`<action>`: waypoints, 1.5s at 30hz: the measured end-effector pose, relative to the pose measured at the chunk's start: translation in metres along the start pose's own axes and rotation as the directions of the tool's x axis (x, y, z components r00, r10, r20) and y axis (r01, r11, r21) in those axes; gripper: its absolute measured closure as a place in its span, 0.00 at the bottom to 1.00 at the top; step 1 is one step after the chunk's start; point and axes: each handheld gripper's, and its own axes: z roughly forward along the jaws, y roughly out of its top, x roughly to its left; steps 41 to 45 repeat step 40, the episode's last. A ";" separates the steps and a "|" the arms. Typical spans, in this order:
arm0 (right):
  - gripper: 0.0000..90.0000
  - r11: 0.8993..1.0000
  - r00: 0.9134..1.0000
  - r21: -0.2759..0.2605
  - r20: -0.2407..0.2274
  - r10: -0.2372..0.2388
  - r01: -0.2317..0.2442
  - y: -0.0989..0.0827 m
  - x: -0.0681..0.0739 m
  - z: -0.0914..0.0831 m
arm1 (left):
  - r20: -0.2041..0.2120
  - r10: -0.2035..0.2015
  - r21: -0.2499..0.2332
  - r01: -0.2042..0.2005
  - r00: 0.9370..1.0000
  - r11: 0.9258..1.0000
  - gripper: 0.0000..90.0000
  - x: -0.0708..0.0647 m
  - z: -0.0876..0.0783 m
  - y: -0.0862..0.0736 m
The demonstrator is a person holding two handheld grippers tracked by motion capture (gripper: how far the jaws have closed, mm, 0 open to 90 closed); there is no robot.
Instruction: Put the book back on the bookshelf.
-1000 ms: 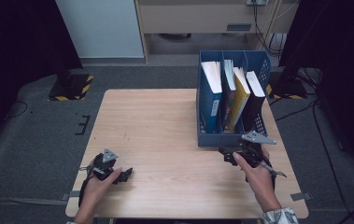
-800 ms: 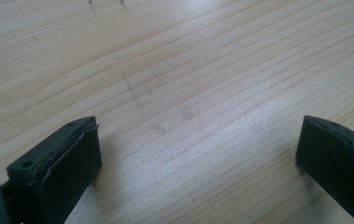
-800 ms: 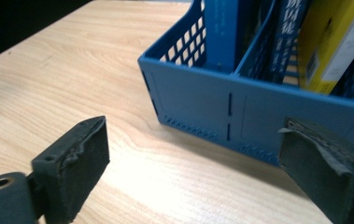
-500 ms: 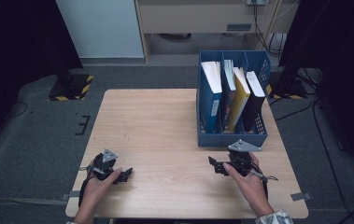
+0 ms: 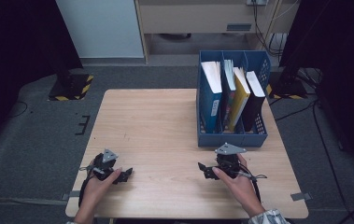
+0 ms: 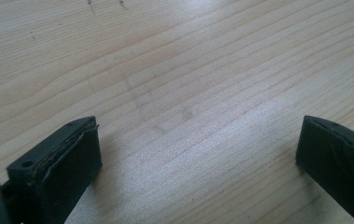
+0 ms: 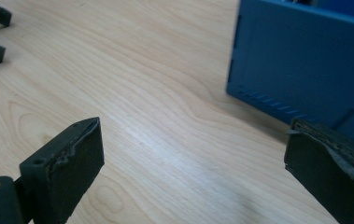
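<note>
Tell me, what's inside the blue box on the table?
The blue box holds four upright books: blue, a thin one, yellow, black. Their lower parts are hidden by its walls.

One table (image 5: 165, 121), one blue file box (image 5: 230, 138), four books (image 5: 210, 88), two grippers (image 5: 201, 166)

Table (image 5: 165, 126): pale wood, fine grain lines, few faint dark marks.
Rack (image 5: 233, 137), far right: blue all over.
Books in rack: blue cover (image 5: 210, 100) with white top edge; multicoloured one (image 5: 228, 100); yellow (image 5: 238, 100); black (image 5: 254, 105), white top edge.
Left gripper (image 5: 127, 173): black, grey plate on top.
Right gripper (image 5: 201, 168): black, grey plate.
Floor (image 5: 34, 140): dark grey.
Stand base (image 5: 69, 87), far left: yellow-black hazard stripes.
</note>
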 end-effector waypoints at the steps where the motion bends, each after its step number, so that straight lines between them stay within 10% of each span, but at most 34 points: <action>1: 0.05 1.000 1.000 0.004 -0.005 -0.008 0.008 0.000 0.002 0.002 | 0.000 0.000 0.000 0.000 1.000 1.000 0.00 0.000 0.000 0.000; 17: 0.06 0.996 0.999 0.090 -0.043 -0.019 0.023 0.001 0.023 0.042 | 0.003 0.000 -0.002 0.000 1.000 1.000 0.00 0.000 0.000 0.000; 45: 0.05 0.990 0.993 0.143 0.111 -0.030 0.014 0.000 0.034 0.077 | 0.007 0.007 0.000 -0.007 1.000 1.000 0.00 -0.001 0.001 0.001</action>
